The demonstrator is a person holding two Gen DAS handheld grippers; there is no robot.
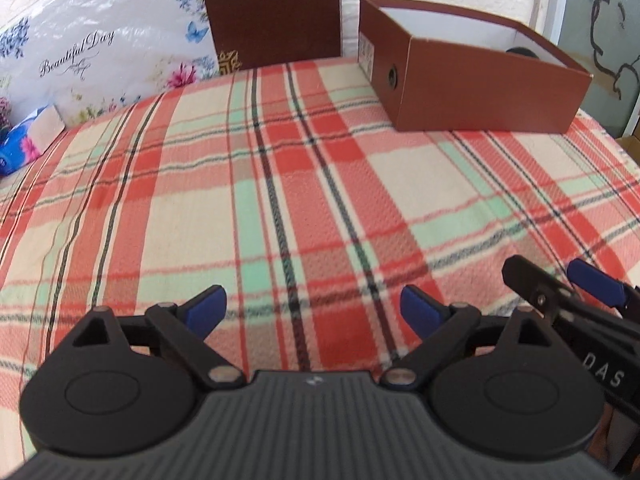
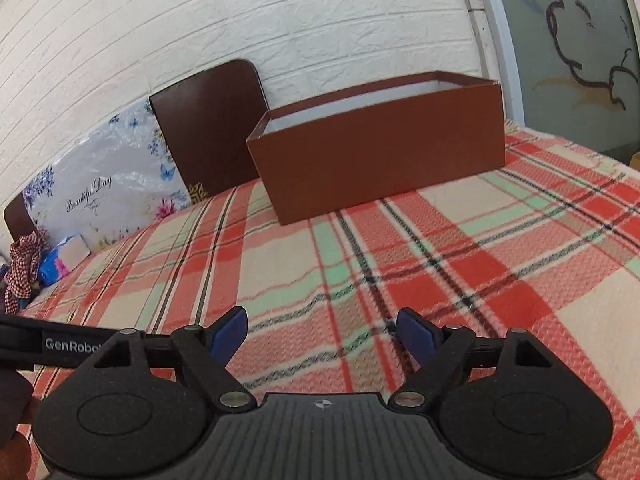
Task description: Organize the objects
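At the far left edge of the bed, a blue floral tissue pack (image 1: 18,148) lies beside a white floral bag (image 1: 100,48) printed "Beautiful Day", which leans on the white brick wall (image 2: 240,20). Next along, a dark brown lid (image 1: 272,8) stands upright against that wall, and to its right the open brown shoebox (image 1: 480,88) sits on the red, cream and green plaid blanket (image 1: 280,184), white inside, with a label and a round hole on its short end. The left gripper (image 1: 314,312) hovers over bare blanket well short of the box, its blue-padded fingers spread wide with nothing between them and touching nothing. The right gripper (image 2: 322,334) is likewise released, its jaws apart over the blanket and empty, the box ahead and slightly right of it. The left wrist view alone shows the box's holed end, a dark rounded shape just above its far rim, and the right gripper's tips (image 1: 560,284) coming in at the lower right. The right wrist view alone shows the box's long plain side (image 2: 380,152), a red checked cloth (image 2: 24,268) bunched at the far left, a strap lettered "GenRobot" (image 2: 72,344) of the other device, and a frosted door panel (image 2: 580,40) with a dark line drawing at the right.
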